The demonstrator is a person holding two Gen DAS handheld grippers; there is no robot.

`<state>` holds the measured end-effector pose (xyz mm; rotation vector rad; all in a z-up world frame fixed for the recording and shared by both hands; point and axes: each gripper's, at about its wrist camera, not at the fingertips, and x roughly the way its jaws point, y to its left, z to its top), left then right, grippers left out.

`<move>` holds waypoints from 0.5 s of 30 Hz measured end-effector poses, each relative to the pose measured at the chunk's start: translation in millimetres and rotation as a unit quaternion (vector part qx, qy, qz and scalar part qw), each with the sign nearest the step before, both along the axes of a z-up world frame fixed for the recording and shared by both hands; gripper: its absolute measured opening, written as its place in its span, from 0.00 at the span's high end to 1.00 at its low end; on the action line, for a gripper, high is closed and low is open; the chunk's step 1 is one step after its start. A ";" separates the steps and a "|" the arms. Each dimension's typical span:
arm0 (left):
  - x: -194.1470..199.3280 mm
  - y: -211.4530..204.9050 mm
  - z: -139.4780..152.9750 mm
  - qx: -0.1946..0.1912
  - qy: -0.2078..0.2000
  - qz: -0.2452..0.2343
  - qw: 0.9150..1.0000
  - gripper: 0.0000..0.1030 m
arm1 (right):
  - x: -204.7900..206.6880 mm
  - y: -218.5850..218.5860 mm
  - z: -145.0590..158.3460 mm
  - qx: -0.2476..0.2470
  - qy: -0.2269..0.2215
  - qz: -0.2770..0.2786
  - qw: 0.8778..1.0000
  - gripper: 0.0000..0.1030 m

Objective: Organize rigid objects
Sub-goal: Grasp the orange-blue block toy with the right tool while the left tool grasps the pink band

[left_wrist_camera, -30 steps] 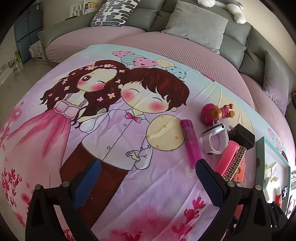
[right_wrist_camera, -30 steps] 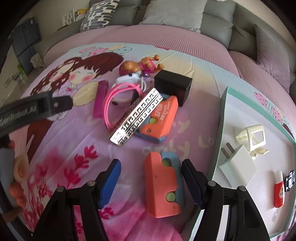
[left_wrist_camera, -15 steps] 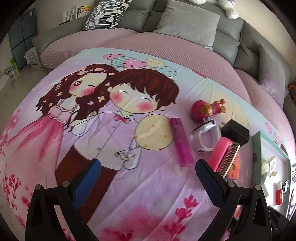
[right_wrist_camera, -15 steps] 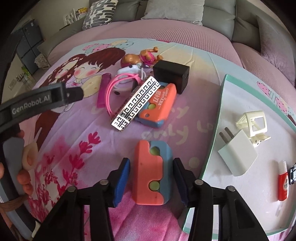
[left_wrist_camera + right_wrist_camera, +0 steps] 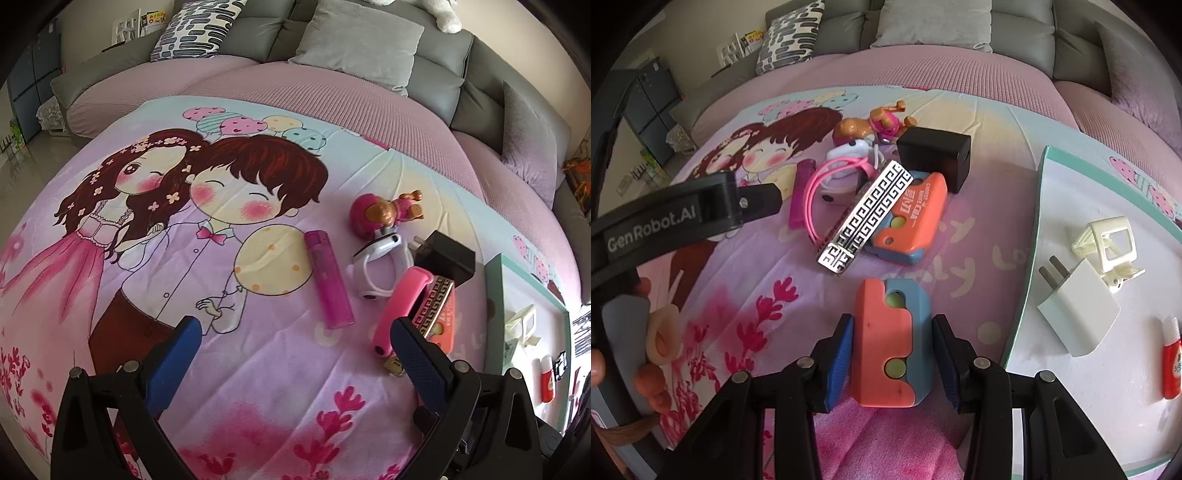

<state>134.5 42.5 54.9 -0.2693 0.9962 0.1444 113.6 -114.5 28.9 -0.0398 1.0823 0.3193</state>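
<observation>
1. Presently, the right gripper (image 5: 892, 363) is seen at the lower centre of the right wrist view, its blue pads (image 5: 839, 360) closed narrowly against both sides of an orange-and-blue block toy (image 5: 890, 339), which is gripped while lying on the printed sheet (image 5: 746, 295).
2. Just above that toy, a silver patterned bar (image 5: 866, 218) is laid diagonally across a second orange-and-blue toy (image 5: 910, 218).
3. Further up, a black charger (image 5: 934, 155), a pink band (image 5: 827, 192), a white watch-like item (image 5: 849, 151) and a small figurine (image 5: 875, 123) are clustered together.
4. At the right of that frame, a white tray (image 5: 1049, 206) is noted, bearing a white plug adapter (image 5: 1078, 314), a cream folding stand (image 5: 1108, 240) and a red-and-white tube (image 5: 1171, 360).
5. The left gripper (image 5: 295, 362) is seen at the bottom of the left wrist view with jaws wide apart; nothing is held between them.
6. A magenta stick (image 5: 328, 278) is recorded lying at centre right of that view, left of the cluster.
</observation>
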 end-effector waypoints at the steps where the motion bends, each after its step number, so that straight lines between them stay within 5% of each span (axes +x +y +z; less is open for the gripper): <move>1: 0.1 -0.6 0.8 -0.003 -0.002 0.002 1.000 0.01 | 0.3 -1.7 1.1 0.003 -0.002 -0.003 1.000 0.56; 10: 9.1 -8.1 -10.0 -0.077 -0.017 -0.007 0.997 0.01 | 2.2 -16.7 11.8 0.021 -0.019 -0.025 0.999 0.56; 15: 15.5 -22.0 -13.1 -0.068 -0.016 -0.026 0.997 0.11 | 3.4 -22.1 18.0 0.023 -0.026 -0.034 0.999 0.56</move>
